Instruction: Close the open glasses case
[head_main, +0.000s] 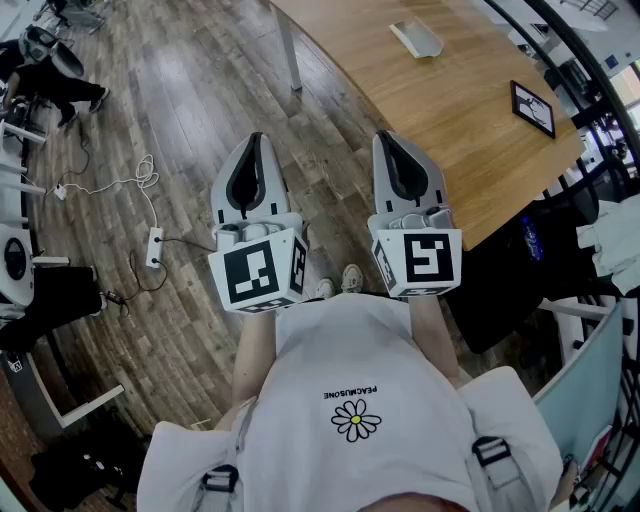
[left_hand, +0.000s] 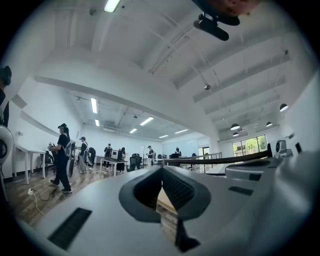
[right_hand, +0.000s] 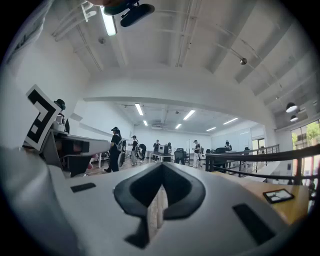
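The glasses case (head_main: 416, 38), pale grey, lies open on the far part of the wooden table (head_main: 450, 120) at the upper right of the head view. Both grippers are held level in front of the person's body, over the floor and well short of the case. My left gripper (head_main: 253, 141) (left_hand: 162, 168) is shut, its tips meeting with nothing between them. My right gripper (head_main: 386, 139) (right_hand: 162, 165) is shut and empty too, its tip beside the table's near edge. Neither gripper view shows the case.
A black framed card (head_main: 532, 108) (right_hand: 278, 195) lies on the table's right side. A white table leg (head_main: 286, 45) stands ahead of the grippers. A power strip (head_main: 154, 246) with cables lies on the wood floor at left. Several people stand at desks far across the room (left_hand: 62, 157).
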